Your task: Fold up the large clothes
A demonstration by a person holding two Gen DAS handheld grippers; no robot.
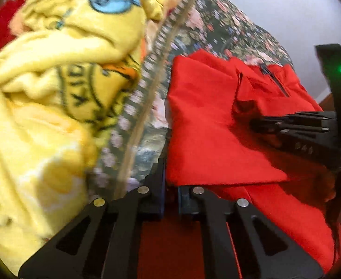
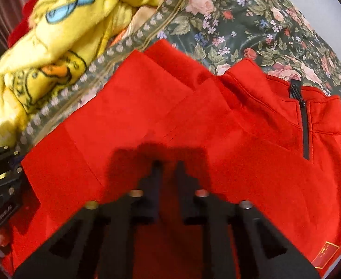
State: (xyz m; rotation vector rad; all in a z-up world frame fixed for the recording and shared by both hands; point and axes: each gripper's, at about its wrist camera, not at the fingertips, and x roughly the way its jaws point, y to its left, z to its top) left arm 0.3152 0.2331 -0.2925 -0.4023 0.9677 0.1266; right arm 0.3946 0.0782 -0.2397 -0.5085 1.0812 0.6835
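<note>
A dark green floral bedspread [image 2: 252, 23] with pink roses covers the bed. A rumpled yellow cartoon blanket [image 1: 42, 93] lies along its left edge. Behind stands a plain pale wall [image 1: 286, 7], evenly lit.

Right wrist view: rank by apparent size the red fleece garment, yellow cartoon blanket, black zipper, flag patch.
1. red fleece garment, fills most of the frame, though nearest the camera
2. yellow cartoon blanket, partly cut off
3. black zipper
4. flag patch, close to the zipper in size, so that order is unsure
</note>
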